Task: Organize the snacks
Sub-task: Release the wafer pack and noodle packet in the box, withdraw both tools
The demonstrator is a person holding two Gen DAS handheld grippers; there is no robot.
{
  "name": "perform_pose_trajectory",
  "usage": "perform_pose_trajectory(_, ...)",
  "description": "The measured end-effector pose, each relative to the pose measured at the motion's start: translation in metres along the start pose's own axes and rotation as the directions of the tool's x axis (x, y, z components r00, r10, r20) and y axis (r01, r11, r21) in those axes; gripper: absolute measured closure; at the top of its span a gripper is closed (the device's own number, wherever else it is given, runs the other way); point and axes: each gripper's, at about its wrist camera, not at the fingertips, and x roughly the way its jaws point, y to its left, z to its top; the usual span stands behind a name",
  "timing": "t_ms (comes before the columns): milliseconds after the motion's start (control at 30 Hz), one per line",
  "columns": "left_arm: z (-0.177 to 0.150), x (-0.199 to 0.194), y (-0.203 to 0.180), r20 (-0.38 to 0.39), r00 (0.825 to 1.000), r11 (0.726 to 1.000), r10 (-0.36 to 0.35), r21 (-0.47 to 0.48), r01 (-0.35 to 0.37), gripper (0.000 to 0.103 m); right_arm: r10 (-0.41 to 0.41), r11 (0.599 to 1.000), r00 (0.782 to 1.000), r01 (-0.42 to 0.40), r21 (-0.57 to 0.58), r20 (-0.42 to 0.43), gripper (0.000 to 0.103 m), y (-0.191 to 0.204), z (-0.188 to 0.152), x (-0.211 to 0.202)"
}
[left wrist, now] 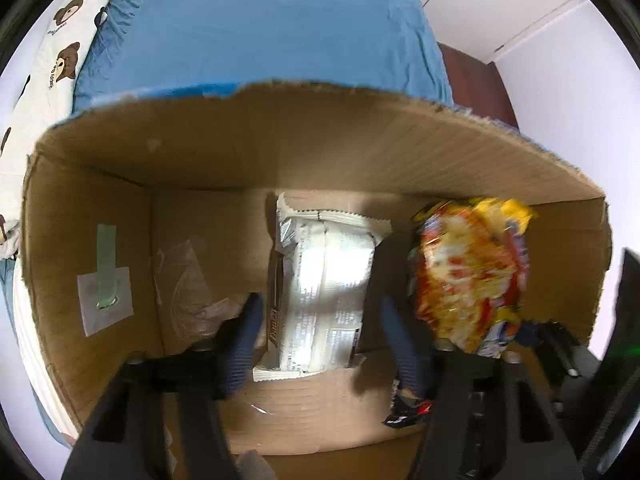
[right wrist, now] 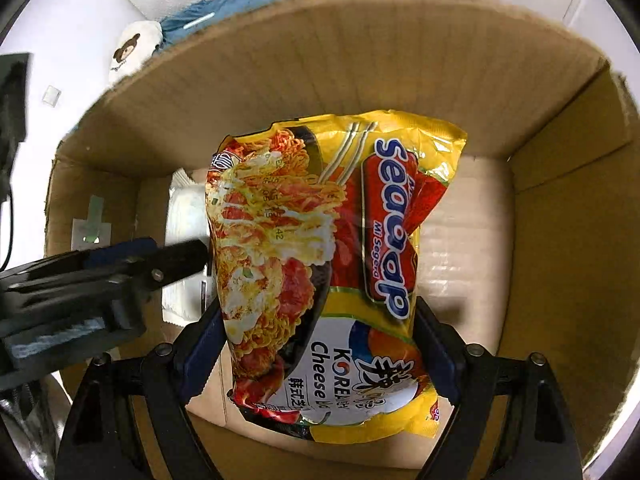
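Cardboard box (left wrist: 320, 148), open top, on blue bedding (left wrist: 260, 28). Your R gripper (right wrist: 320, 344) is clamped on the yellow noodle pack (right wrist: 332, 264), hanging inside the box. Your L gripper (left wrist: 320, 320) has jaws apart, pads clear of the silver pack (left wrist: 324, 284) lying on the box floor btw them.

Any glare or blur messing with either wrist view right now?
Left wrist: glare washes out the silver packet, and the noodle pack is motion-blurred. Right wrist: noodle pack is sharp with light sheen; the left gripper is smeared.
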Motion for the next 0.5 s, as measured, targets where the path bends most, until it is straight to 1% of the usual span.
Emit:
perform_pose_trajectory(33,-0.001,-0.002,-0.001,0.003,1.0,1.0,0.003,0.003,-0.003,0.019,-0.006,1.0,1.0,0.006,-0.001,-0.001,0.007,-0.009,-0.006,-0.004)
perform_pose_trajectory(67,-0.002,-0.004,-0.001,0.008,1.0,1.0,0.01,0.004,-0.01,0.014,-0.012,1.0,1.0,0.012,-0.004,0.015,0.003,-0.018,-0.009,-0.011)
perform_pose_trajectory(167,-0.011,-0.014,-0.001,0.025,1.0,1.0,0.016,0.007,-0.017,0.014,-0.026,1.0,0.999,0.026,-0.012,0.04,0.003,-0.04,-0.032,-0.034)
perform_pose_trajectory(200,-0.017,-0.013,0.002,0.03,0.999,1.0,0.012,0.005,-0.012,0.014,-0.018,1.0,0.999,0.019,-0.009,0.045,0.003,-0.042,-0.032,-0.036)
perform_pose_trajectory(233,-0.023,-0.016,0.006,0.034,0.999,1.0,0.009,0.003,-0.009,0.014,-0.009,1.0,0.999,0.009,-0.009,0.05,0.003,-0.05,-0.04,-0.044)
perform_pose_trajectory(300,-0.03,-0.022,0.008,0.049,0.999,1.0,0.003,0.0,-0.003,0.014,-0.017,1.0,0.998,0.017,-0.01,0.06,0.002,-0.059,-0.05,-0.061)
perform_pose_trajectory(333,-0.029,-0.023,0.011,0.055,0.998,1.0,0.002,0.0,-0.002,0.014,-0.022,1.0,0.998,0.023,-0.013,0.067,0.002,-0.057,-0.046,-0.061)
perform_pose_trajectory(367,-0.035,-0.027,0.012,0.063,0.998,1.0,-0.001,-0.002,0.001,0.014,-0.026,1.0,0.997,0.027,-0.012,0.074,0.002,-0.067,-0.056,-0.072)
perform_pose_trajectory(433,-0.038,-0.037,0.01,0.097,0.995,1.0,-0.003,-0.007,0.004,0.014,-0.036,0.999,0.996,0.037,-0.009,0.086,0.002,-0.082,-0.076,-0.095)
perform_pose_trajectory(500,-0.047,-0.049,0.006,0.148,0.989,1.0,0.019,-0.013,-0.017,0.014,-0.037,0.999,0.994,0.037,-0.004,0.105,0.002,-0.08,-0.093,-0.114)
